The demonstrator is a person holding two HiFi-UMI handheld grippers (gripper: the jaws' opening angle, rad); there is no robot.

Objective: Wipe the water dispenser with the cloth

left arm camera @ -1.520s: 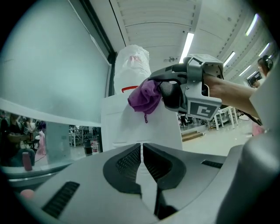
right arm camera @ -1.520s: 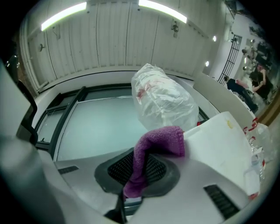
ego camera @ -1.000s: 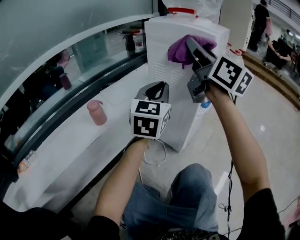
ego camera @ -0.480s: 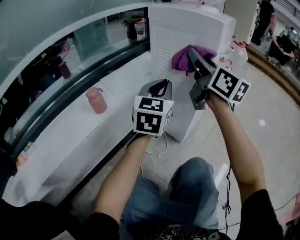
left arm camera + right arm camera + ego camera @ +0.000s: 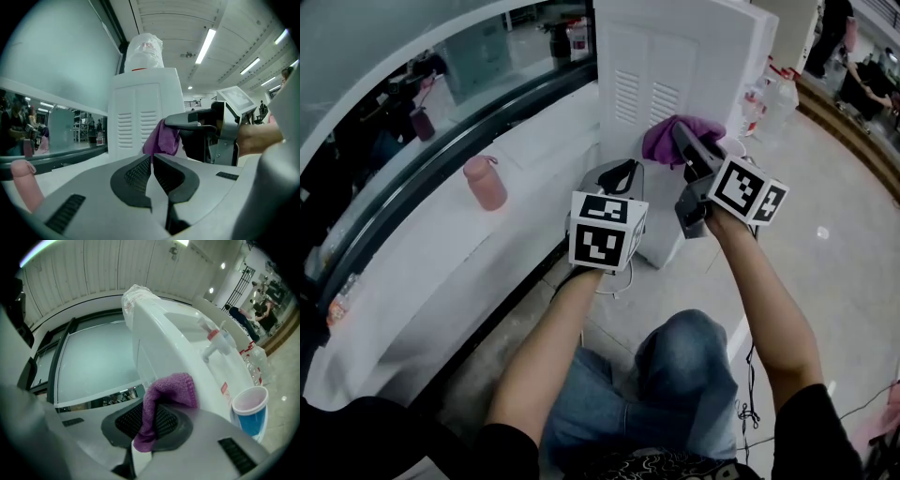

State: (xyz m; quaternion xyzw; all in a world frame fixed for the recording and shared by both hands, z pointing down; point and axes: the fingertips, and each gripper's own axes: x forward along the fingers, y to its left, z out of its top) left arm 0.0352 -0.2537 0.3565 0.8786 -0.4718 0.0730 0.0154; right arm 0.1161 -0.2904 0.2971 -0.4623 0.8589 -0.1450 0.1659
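A white water dispenser (image 5: 675, 66) stands on the floor against a white ledge, its vented side panel (image 5: 136, 129) facing me. My right gripper (image 5: 680, 139) is shut on a purple cloth (image 5: 675, 136), which presses against the dispenser's side wall (image 5: 159, 362). The cloth (image 5: 164, 399) bunches out between the jaws, and from the left gripper view the cloth (image 5: 161, 140) hangs beside the vents. My left gripper (image 5: 623, 172) is shut with nothing in it, held low and just left of the right one, short of the dispenser.
A pink bottle (image 5: 485, 183) stands on the white ledge (image 5: 441, 253) to the left, also the pink bottle (image 5: 26, 185). A blue cup (image 5: 251, 411) sits below the taps (image 5: 215, 345). Clear bottles (image 5: 769, 103) stand behind the dispenser. A cable (image 5: 614, 295) lies on the floor.
My right gripper has slid the purple cloth down the dispenser's side from near the top edge to mid-height. The left gripper has stayed about where it was.
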